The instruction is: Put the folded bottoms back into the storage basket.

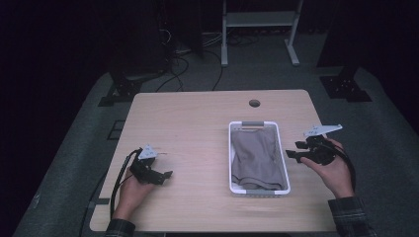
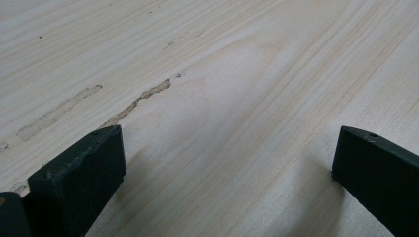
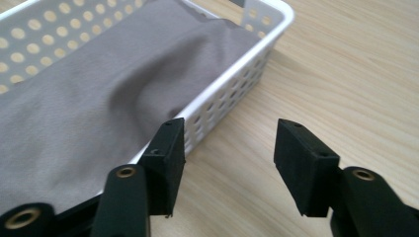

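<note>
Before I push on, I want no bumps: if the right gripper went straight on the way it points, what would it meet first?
Probably the white basket: the right gripper, jaws open and empty, points at its near wall, with the grey cloth beyond. Depth is unclear.

Both claws, left (image 1: pixel 165 176) and right (image 1: pixel 291 155), gape empty.

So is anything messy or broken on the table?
Nothing looks spilled. The grey cloth lies rumpled inside the white basket, none hanging over the rim. The one flaw is scuffed, chipped streaks on the table near the left gripper.
</note>
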